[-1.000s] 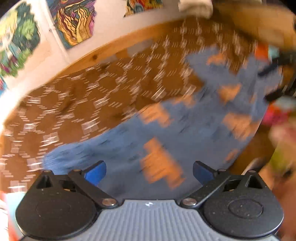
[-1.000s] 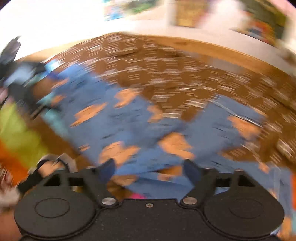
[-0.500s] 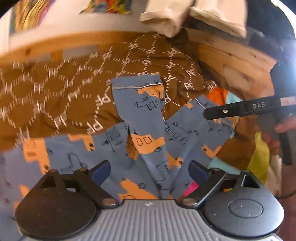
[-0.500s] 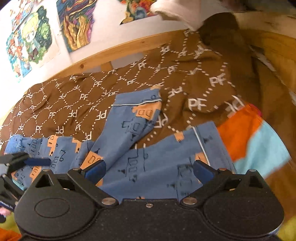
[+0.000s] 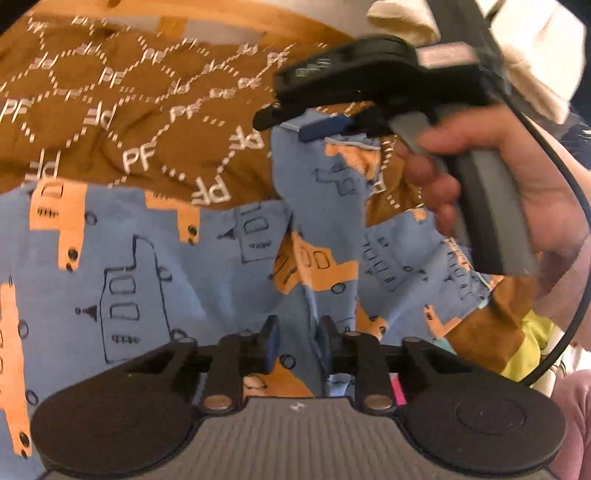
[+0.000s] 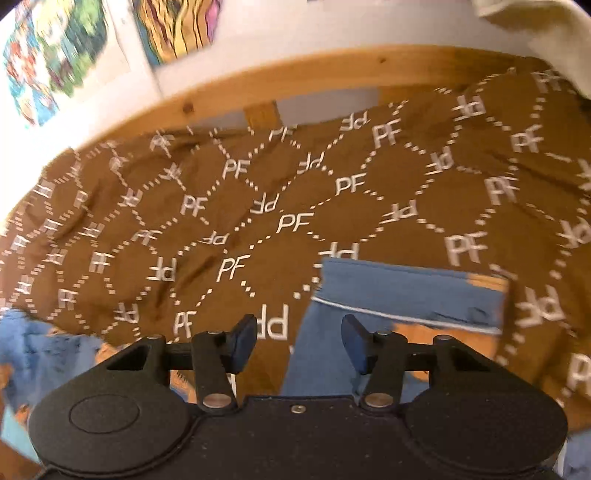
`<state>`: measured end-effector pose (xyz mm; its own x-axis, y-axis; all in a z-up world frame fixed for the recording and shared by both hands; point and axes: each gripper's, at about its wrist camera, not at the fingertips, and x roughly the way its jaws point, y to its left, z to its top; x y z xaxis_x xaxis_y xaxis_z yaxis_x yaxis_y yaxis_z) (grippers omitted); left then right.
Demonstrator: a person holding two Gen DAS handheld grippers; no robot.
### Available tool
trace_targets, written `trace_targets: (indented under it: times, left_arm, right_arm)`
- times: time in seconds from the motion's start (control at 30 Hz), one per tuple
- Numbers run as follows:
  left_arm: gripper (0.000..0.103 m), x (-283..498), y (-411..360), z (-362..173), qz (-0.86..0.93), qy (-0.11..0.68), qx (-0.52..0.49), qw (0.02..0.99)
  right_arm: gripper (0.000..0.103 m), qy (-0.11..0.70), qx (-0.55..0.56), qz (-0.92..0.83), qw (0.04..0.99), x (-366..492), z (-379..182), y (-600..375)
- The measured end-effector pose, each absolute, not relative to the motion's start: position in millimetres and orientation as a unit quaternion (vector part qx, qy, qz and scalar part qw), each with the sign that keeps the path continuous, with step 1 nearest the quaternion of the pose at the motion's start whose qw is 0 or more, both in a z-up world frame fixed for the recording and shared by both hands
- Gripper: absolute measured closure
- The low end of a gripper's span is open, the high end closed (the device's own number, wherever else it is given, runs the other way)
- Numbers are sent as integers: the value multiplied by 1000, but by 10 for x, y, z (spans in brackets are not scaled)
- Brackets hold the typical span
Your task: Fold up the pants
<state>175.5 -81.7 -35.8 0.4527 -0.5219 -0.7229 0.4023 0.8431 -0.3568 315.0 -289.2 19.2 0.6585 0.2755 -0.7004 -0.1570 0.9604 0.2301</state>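
Blue pants (image 5: 129,258) with orange vehicle prints lie spread on a brown "PF" bedspread (image 5: 110,129). My left gripper (image 5: 298,343) sits low on the pants where the legs meet. Its jaws are closing, with a ridge of blue fabric filling the narrow gap between them. A hand (image 5: 498,166) holds my right gripper (image 5: 291,123) over the far leg's cuff (image 5: 343,147). In the right wrist view the right gripper (image 6: 299,339) stands half open and is closing. The left edge of the cuff (image 6: 406,291) lies between its fingers, and the pads do not touch it.
A wooden bed rail (image 6: 332,74) runs behind the bedspread (image 6: 258,221), below a wall with bright posters (image 6: 55,55). White cloth (image 6: 546,33) hangs at the upper right. A black cable (image 5: 569,258) trails from the right gripper, and yellow-green fabric (image 5: 532,347) lies at the bed's right edge.
The left jaws went from wide open to nearly together over the pants' middle. The right gripper swung across to the far leg's cuff, and its jaws narrowed.
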Motion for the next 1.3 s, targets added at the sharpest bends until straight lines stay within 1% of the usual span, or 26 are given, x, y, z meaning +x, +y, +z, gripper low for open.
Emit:
trace_targets:
  times: [0.07, 0.1, 0.13, 0.2, 0.23, 0.33, 0.4, 0.57, 0.7, 0.8, 0.83, 0.93, 0.97, 1.0, 1.07, 1.13, 1.2, 1.27, 1.3]
  left_arm:
    - [89, 1766, -801, -362, -272, 450, -76, 847]
    - [94, 1766, -799, -353, -273, 450, -78, 847]
    - [97, 1761, -804, -338, -272, 448, -76, 848]
    - [99, 1746, -819, -311, -274, 443, -64, 851]
    - [100, 1731, -832, -297, -274, 439, -56, 854]
    - [100, 1662, -883, -221, -277, 420, -27, 864]
    - [101, 1598, -922, -150, -285, 402, -3, 870]
    - [101, 1408, -1075, 9, -312, 366, 85, 873]
    - [101, 1251, -1253, -11, -328, 348, 162, 863]
    - [100, 1205, -1341, -65, -330, 347, 198, 856]
    - [100, 1213, -1366, -79, -328, 348, 204, 854]
    - [100, 1245, -1395, -95, -326, 355, 205, 852]
    - [100, 1253, -1405, -94, -326, 356, 203, 852]
    - [100, 1247, -1385, -101, -328, 355, 203, 852]
    - [100, 1260, -1369, -114, -329, 356, 199, 852]
    - [100, 1271, -1318, -131, -331, 359, 193, 851]
    - [100, 1281, -1308, -152, -332, 361, 188, 851]
    - [100, 1292, -1296, -158, -333, 362, 184, 851]
    - [100, 1290, -1287, -153, -334, 361, 183, 851]
  right_arm:
    - [56, 402, 42, 87, 911, 3284, 109, -2735]
    - [67, 416, 26, 78, 906, 3310, 58, -2702]
    - [84, 415, 13, 64, 907, 3328, 19, -2677]
    - [101, 401, -1, 52, 915, 3286, 11, -2703]
    - [101, 393, 9, 54, 918, 3252, 27, -2760]
    - [102, 353, 58, 54, 932, 3036, 168, -3012]
    - [102, 312, 108, 56, 942, 2778, 355, -3257]
    - [103, 230, 189, 22, 954, 1885, 709, -3891]
    - [103, 225, 207, -43, 951, 1263, 629, -4223]
    - [103, 270, 225, -63, 934, 1089, 352, -4351]
    - [100, 284, 235, -52, 928, 1088, 272, -4372]
    - [79, 312, 212, -18, 926, 1191, 102, -4273]
    - [74, 316, 193, -5, 929, 1280, 63, -4217]
    - [67, 319, 178, 4, 931, 1350, 36, -4181]
    - [63, 322, 140, 24, 936, 1561, -18, -4076]
    - [52, 317, 109, 39, 941, 1720, -50, -3982]
    - [50, 313, 94, 54, 944, 1887, -66, -3932]
    - [51, 316, 93, 69, 942, 2045, -90, -3901]
    - [66, 315, 93, 70, 942, 2114, -90, -3884]
